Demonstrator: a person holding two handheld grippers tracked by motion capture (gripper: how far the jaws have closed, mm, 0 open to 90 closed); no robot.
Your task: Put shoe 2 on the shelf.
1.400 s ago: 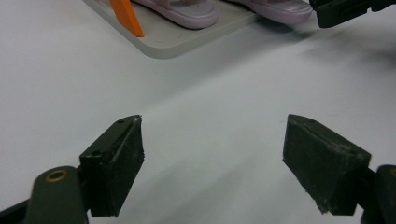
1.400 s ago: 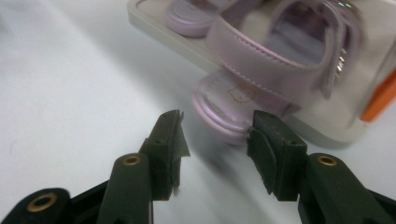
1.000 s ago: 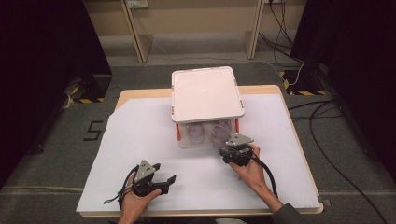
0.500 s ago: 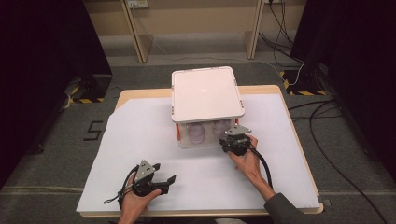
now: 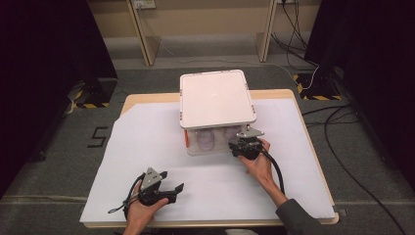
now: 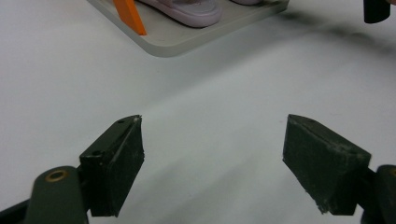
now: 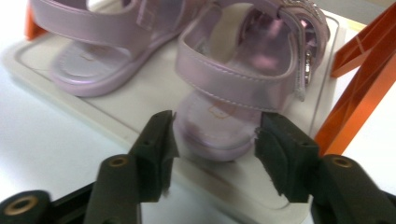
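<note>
Where box meets paper, right gripper (image 5: 243, 148)

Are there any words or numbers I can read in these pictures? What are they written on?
"5": a black number on the grey carpet floor, left of the table.
Small faint mark on the insole of the shiny pink strappy sandal, in the right gripper view: too blurred to read.
Small mark on the insole of the other pink sandal: too faint to read.
No text can be made out on the clear plastic box with the white lid.
</note>
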